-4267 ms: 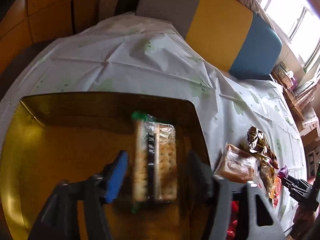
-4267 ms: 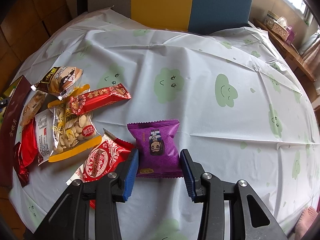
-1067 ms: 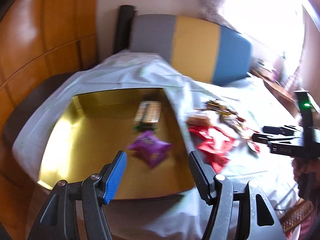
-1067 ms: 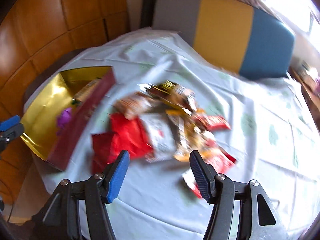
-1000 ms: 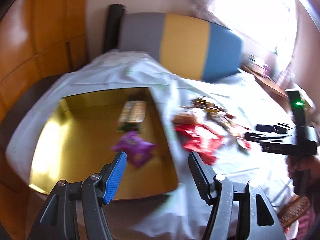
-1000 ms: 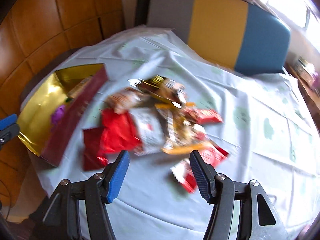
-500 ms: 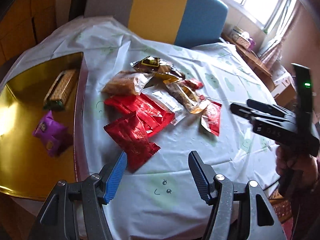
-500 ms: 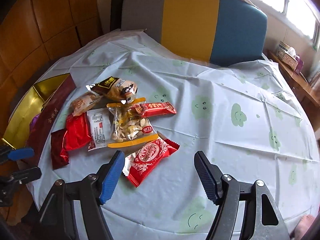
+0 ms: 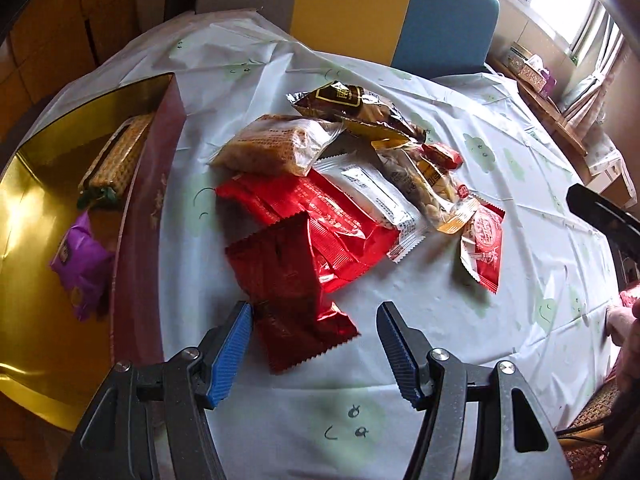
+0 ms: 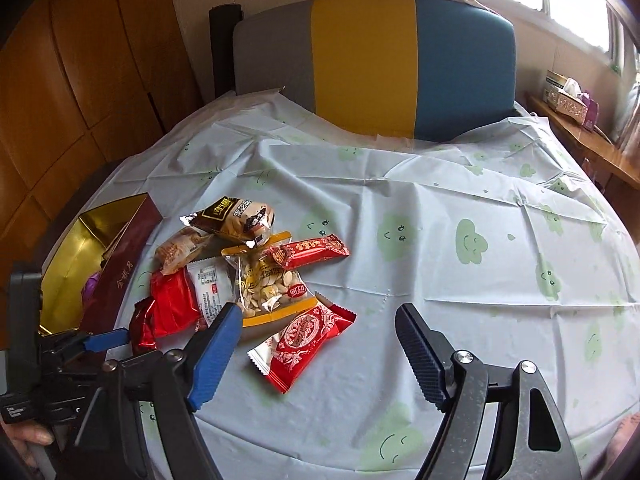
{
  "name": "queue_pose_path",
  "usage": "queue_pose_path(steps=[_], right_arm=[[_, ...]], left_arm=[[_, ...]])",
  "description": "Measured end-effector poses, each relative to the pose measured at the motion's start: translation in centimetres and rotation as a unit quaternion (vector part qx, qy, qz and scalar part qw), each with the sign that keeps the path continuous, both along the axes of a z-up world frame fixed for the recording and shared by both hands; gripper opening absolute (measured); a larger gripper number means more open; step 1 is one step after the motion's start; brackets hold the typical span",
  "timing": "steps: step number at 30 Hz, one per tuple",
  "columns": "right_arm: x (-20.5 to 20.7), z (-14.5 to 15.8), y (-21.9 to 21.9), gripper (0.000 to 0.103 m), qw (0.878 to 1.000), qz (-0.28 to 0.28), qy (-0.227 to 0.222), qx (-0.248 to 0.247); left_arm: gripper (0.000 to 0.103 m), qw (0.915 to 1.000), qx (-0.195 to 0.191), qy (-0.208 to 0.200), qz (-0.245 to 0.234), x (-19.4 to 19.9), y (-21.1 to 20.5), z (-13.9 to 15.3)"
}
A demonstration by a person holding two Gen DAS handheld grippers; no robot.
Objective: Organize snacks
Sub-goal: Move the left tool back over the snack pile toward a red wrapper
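Room: wood-panelled wall, window at right, a chair back [image 10: 372, 68] in grey, yellow and blue behind the table.
Surface: round table under a pale tablecloth [image 10: 440, 208] printed with green smiling clouds, creased.

Left wrist view
- Left gripper [image 9: 314, 344]: pads spread wide, nothing pinched; it points steeply down at the near end of the snack pile.
- Nearest snack: dark red foil packet [image 9: 288, 284], its lower end lying between the blue pads without touching them.
- Pile: bright red packet [image 9: 316, 208] under a white-backed packet [image 9: 380, 196]; a clear-wrapped cake [image 9: 276, 144] and a brown bag [image 9: 352, 104] farther back.
- Box: gold-lined box [image 9: 36, 320] with maroon wall, left of the pile; already holds a cracker pack [image 9: 120, 156] and a purple packet [image 9: 80, 260].

Right wrist view
- Right gripper [image 10: 320, 344]: jaws opening, nothing between the pads; poised above the red-and-white patterned packet [image 10: 304, 336], apart from it.
- Others: melon-seed bag [image 10: 268, 284] with yellow borders, red bar [image 10: 312, 250] across its top, all overlapping.
- Left gripper seen at the lower left edge, close to the dark red packet.

Task state (judged): two snacks boxed, the rest on the cloth beside the box.

Risks (judged)
- Slippery foil: a pinch on the crimped end alone may let the packet slide out on the lift.
- Overlap: the dark red packet lies on the bright red one; closing low could drag both or snag the tablecloth.
- Crowding: both grippers work the same small pile, so a sideways carry to the box could knock the other tool.
- Box wall: a low carry could catch the maroon rim.
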State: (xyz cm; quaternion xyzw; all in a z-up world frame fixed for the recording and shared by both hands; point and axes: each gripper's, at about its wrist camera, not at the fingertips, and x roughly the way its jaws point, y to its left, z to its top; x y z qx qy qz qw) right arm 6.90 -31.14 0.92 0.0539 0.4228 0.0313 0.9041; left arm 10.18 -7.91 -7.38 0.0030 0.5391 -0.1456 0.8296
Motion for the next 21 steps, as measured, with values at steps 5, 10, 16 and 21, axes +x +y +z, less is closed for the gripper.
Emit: queue_pose_path(steps=[5, 10, 16, 21], right_arm=[[0.0, 0.1, -0.2, 0.079, 1.000, -0.006, -0.002, 0.000], [0.1, 0.0, -0.5, 0.080, 1.000, -0.011, 0.001, 0.001], [0.1, 0.0, -0.5, 0.080, 1.000, -0.013, 0.002, -0.001], [-0.1, 0.0, -0.6, 0.080, 1.000, -0.015, 0.001, 0.002]], left_arm=[[0.064, 0.9976, -0.047, 0.000, -0.052, -0.8, -1.3, -0.1], [0.064, 0.9962, -0.067, -0.005, -0.055, -1.6, -0.6, 1.0], [0.064, 0.9966, -0.067, -0.012, -0.047, -1.6, 0.8, 2.7], [0.064, 0.9960, -0.077, 0.016, -0.042, -2.1, 1.0, 2.2]])
